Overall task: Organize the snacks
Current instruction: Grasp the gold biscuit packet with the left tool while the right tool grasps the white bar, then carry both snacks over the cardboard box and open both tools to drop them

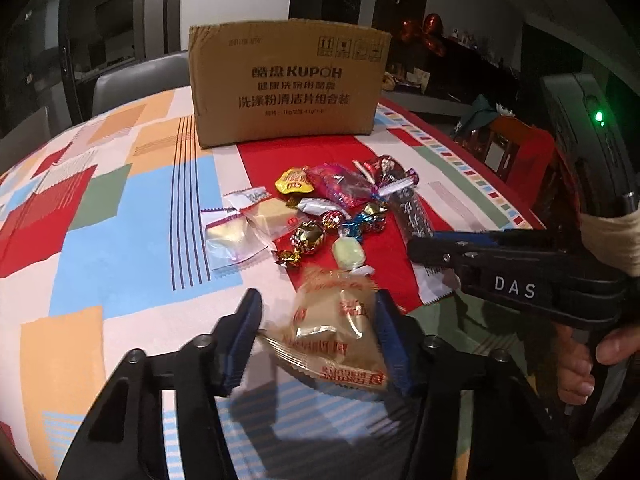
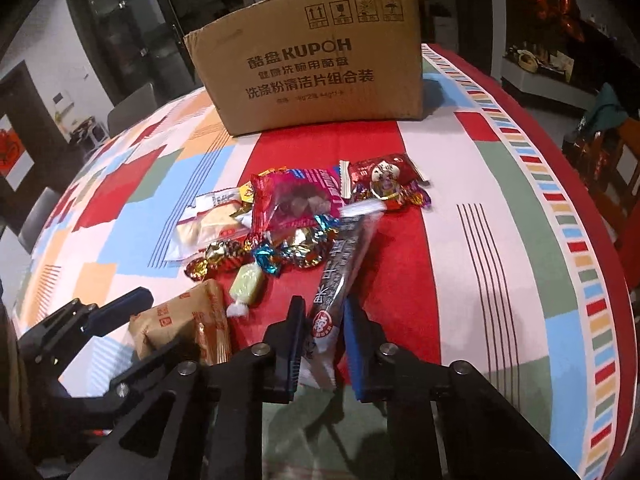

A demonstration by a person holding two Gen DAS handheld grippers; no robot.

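Note:
A pile of wrapped snacks [image 1: 332,208] lies on the patterned tablecloth [image 1: 120,216] in front of a cardboard box [image 1: 286,80]. My left gripper [image 1: 320,340] has a tan pastry packet [image 1: 336,328] between its fingers; the left finger is blurred and stands a little off the packet. The packet also shows in the right wrist view [image 2: 180,328]. My right gripper [image 2: 322,344] is shut on the near end of a long dark snack stick [image 2: 344,264], whose far end reaches into the pile [image 2: 304,220]. The right gripper shows from the side in the left view [image 1: 424,250].
The box [image 2: 316,64] stands closed-sided at the table's far middle. Grey chairs [image 1: 136,76] stand behind the table on the left. A wooden chair with red cloth [image 1: 520,148] is at the right edge. A light green candy [image 2: 246,286] lies between both grippers.

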